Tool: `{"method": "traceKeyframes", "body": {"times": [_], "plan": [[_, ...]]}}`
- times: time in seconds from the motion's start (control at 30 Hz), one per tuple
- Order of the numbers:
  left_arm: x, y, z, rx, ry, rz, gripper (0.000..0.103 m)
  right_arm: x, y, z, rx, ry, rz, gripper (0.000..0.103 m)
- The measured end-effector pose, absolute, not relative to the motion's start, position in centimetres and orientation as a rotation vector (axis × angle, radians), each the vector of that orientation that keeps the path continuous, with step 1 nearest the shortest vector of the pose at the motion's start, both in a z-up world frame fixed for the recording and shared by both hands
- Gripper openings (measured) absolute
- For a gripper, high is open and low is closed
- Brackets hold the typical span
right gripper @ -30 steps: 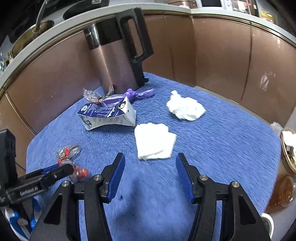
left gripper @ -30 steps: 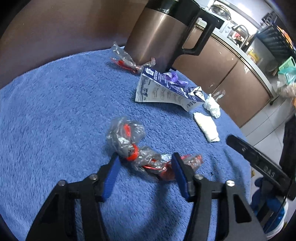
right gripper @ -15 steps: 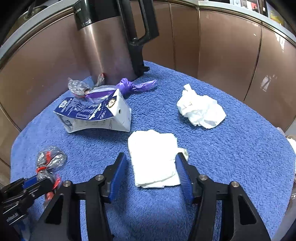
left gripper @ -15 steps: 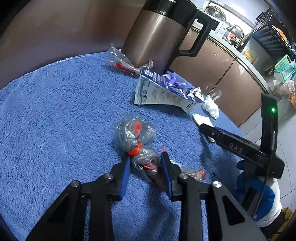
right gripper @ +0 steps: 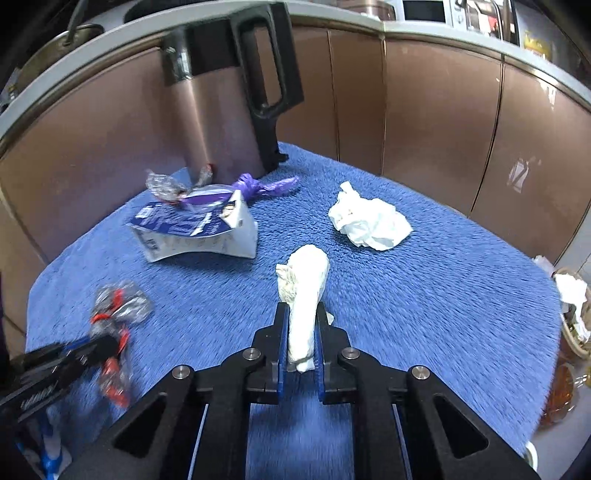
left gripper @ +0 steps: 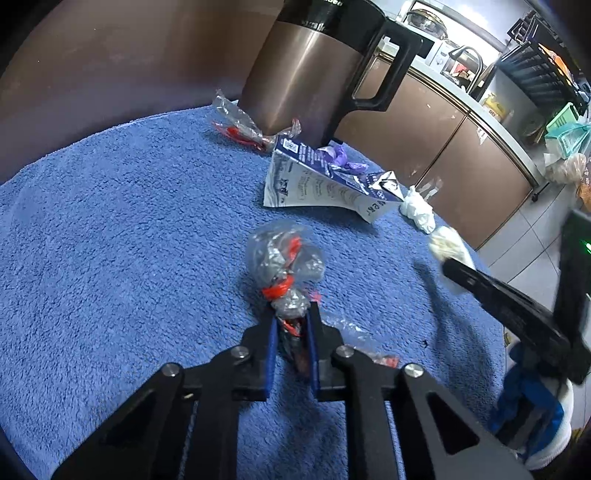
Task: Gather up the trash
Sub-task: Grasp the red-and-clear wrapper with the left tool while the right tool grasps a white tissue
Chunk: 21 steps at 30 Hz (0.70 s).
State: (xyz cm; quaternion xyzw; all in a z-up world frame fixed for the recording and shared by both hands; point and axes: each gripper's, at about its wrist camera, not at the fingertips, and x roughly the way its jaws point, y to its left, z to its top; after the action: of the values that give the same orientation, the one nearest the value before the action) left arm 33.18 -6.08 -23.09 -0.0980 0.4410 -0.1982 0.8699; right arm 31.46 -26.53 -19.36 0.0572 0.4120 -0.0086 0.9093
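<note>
Right wrist: folded tissue (right gripper: 304, 295) pinched mid-towel (right gripper: 443, 295).

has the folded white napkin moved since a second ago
Yes. The folded white napkin lay flat in front of the milk carton; now it is squeezed narrow between the right gripper fingers, seemingly lifted off the blue towel.

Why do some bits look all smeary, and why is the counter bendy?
In the right wrist view, the left gripper and its clear wrapper smear from motion; the blue towel streaks near the bottom. In the left wrist view, the right gripper with its folded tissue blurs. The fisheye lens bends the counter edge in both views.
</note>
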Motion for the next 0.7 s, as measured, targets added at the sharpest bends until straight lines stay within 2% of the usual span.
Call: {"method": "traceKeyframes", "body": {"times": [0.7], "plan": [[22.6, -2.5, -14.0, -0.231, 0.783, -0.445, 0.010, 12.8, -29.1, -10.4, 0.194, 0.644, -0.035, 0.012]]}}
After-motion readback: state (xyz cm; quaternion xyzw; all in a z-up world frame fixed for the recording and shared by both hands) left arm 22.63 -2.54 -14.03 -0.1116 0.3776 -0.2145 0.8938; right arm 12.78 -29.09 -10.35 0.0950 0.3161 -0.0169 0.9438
